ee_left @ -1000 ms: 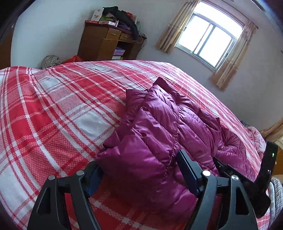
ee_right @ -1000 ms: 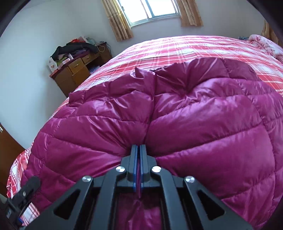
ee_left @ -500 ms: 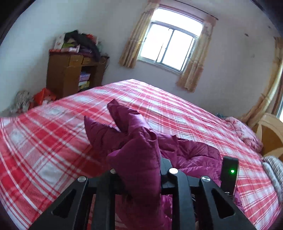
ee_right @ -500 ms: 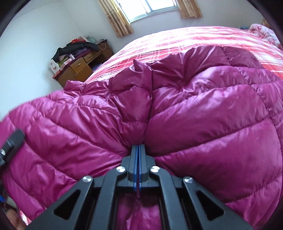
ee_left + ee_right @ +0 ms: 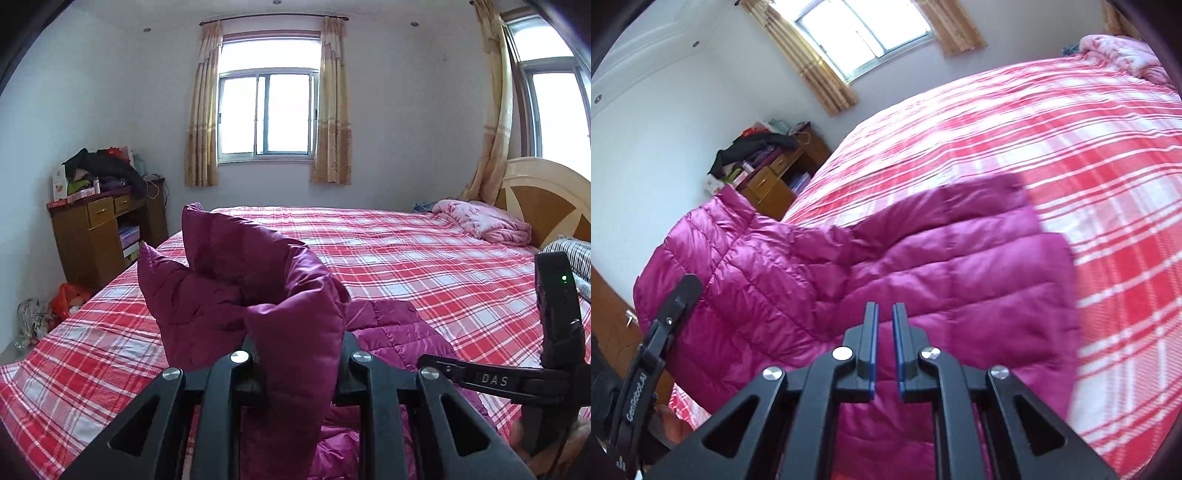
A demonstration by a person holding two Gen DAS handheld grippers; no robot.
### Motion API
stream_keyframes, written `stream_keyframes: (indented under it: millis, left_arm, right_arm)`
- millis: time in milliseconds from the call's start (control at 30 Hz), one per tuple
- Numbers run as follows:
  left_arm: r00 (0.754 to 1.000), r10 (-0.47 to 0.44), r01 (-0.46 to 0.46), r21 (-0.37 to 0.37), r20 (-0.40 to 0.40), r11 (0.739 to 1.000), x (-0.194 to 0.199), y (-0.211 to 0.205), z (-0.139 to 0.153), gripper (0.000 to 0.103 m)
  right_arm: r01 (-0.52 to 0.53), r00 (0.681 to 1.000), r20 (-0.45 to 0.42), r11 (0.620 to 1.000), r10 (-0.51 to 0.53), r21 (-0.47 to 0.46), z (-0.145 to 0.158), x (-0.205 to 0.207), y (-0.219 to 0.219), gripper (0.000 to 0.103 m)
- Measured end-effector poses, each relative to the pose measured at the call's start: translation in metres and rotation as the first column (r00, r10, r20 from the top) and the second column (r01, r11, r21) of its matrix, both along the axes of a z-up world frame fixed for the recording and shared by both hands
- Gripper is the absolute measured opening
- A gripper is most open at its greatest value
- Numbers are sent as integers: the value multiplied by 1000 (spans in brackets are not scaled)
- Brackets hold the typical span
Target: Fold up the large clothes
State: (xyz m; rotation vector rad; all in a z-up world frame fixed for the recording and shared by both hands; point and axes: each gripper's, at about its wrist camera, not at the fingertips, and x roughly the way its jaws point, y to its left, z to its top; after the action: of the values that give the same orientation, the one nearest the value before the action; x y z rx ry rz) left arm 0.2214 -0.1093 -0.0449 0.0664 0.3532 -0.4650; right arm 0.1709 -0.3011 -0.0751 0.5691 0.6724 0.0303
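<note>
Jacket (image 5: 236, 280) on plaid bed (image 5: 424, 266), one puffy edge pinched in left gripper (image 5: 295, 363) and lifted, likely to fold over. Right gripper (image 5: 884, 350) opening, nothing between pads, apparently letting go.

I see daylight from the window (image 5: 267, 114) blown out white; my right wrist view smears the bedspread (image 5: 1071, 155) at right, and fisheye corners go black.
</note>
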Motion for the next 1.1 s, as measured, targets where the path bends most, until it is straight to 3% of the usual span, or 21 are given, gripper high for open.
stream_keyframes:
  millis: [400, 600, 767, 833, 900, 967, 1100]
  left_arm:
    - [998, -53, 55, 73, -23, 996, -2, -29, -4, 22]
    - [994, -110, 112, 97, -24, 989, -7, -40, -5, 22]
    - [979, -204, 202, 167, -4, 965, -24, -59, -15, 22]
    - [970, -241, 239, 189, -11, 953, -29, -66, -21, 22]
    - [959, -280, 281, 215, -38, 935, -32, -73, -29, 22]
    - [946, -317, 322, 246, -61, 914, -36, -82, -37, 21]
    - [928, -362, 372, 294, -89, 881, -45, -96, -53, 21]
  right_arm:
    - [45, 998, -47, 999, -44, 24, -29, -26, -9, 13]
    - [53, 998, -20, 998, -53, 15, -24, -33, -15, 13]
    - [76, 997, -6, 997, -76, 18, -18, -41, -28, 13]
    - [84, 996, 5, 996, -84, 36, -18, -46, -34, 18]
    - [95, 995, 20, 993, -97, 63, -16, -51, -40, 42]
    - [104, 993, 48, 991, -109, 84, -13, -56, -44, 55]
    - [117, 988, 88, 986, -128, 116, -4, -62, -58, 55]
